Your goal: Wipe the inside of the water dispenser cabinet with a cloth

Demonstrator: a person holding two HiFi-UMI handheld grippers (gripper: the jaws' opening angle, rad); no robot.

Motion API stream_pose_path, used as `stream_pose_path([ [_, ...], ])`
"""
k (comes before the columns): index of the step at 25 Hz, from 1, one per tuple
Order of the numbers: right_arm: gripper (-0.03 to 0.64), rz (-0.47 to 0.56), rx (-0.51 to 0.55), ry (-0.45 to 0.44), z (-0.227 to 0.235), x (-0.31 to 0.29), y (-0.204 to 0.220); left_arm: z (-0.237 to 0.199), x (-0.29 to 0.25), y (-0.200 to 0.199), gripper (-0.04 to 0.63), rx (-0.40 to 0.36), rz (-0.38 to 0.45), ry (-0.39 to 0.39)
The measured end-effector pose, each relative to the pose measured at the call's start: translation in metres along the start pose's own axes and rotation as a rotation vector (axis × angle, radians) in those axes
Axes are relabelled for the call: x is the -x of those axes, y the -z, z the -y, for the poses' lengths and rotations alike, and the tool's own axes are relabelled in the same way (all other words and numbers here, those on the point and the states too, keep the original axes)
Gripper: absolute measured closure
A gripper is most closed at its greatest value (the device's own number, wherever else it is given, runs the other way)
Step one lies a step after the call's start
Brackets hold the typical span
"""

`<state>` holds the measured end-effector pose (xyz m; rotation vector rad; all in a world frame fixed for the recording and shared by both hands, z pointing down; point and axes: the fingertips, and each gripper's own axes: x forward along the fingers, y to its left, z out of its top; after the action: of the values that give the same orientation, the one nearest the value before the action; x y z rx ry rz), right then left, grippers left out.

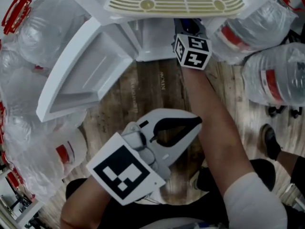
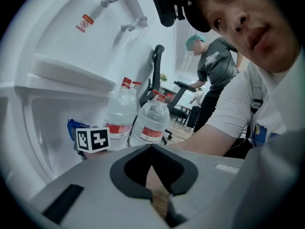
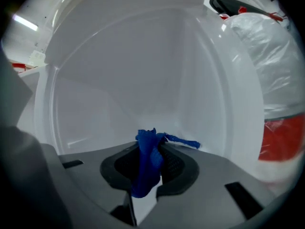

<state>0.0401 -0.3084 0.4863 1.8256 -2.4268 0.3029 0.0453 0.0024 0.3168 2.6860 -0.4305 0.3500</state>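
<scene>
Risk: cloth [image 3: 146, 168] only bunched in narrow wad between right tool [image 3: 153, 149] tips, short tail past them. I judge hard press could pull it free, or bare tool scrapes cabinet wall [image 3: 143, 75]. Right tool pinching cloth, inside water dispenser cabinet, far centre. My right forearm [image 1: 217, 123] stretched straight in beside open door [image 1: 81, 73]. Left tool [image 1: 196, 124] pressed together, empty, near, over floor.
</scene>
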Motion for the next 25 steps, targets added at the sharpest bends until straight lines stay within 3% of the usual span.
stream_pose_path([
  [5,0.538,0.058,-0.168,0.045,0.004,-0.011,-0.016,-0.003,0.003,0.008,0.600,0.010,-0.008,0.005],
  [8,0.538,0.122,-0.322,0.035,0.002,-0.014,-0.031,-0.007,0.003,0.009,0.600,0.055,0.005,0.002],
  [11,0.538,0.174,-0.416,0.019,0.001,-0.023,-0.041,-0.008,0.004,0.010,0.600,0.052,0.002,0.013],
  [20,0.540,0.243,-0.384,0.036,0.009,-0.045,-0.051,-0.017,0.001,0.009,0.600,0.058,0.002,-0.017],
  [25,0.541,0.132,-0.379,0.061,0.012,-0.054,-0.007,-0.019,-0.002,0.011,0.600,0.069,-0.012,-0.020],
])
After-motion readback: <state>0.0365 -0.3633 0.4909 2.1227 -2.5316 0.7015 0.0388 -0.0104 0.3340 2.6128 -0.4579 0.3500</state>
